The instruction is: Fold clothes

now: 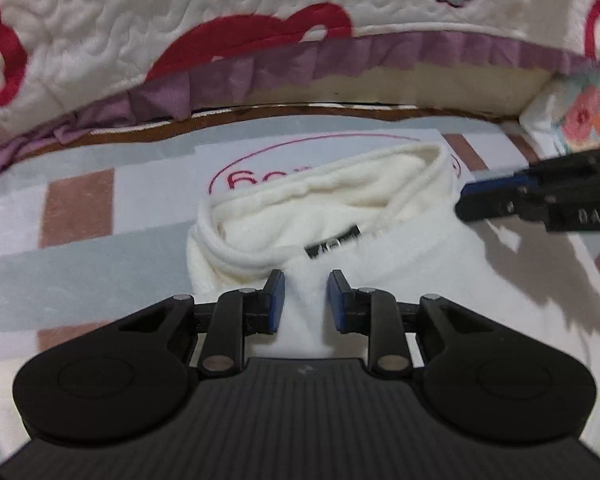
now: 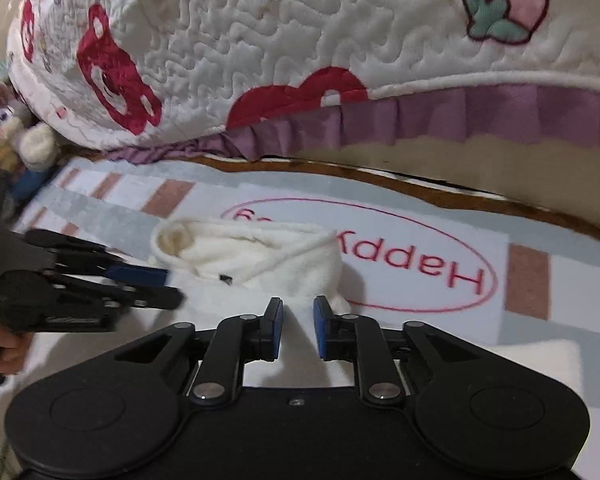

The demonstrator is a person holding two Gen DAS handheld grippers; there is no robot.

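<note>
We find the left gripper (image 1: 305, 300) partly spread, a ridge of the white fleece garment (image 1: 340, 240) standing between its blue pads; whether they pinch it we cannot tell. The right gripper (image 2: 297, 326) is likewise partly spread over a fold of the garment, contact unclear. The garment lies on the striped rug (image 2: 420, 320), covering part of its red oval lettering, near the quilted bed cover (image 2: 300, 40). Only the right wrist view shows plush toys (image 2: 28, 144) at far left.
</note>
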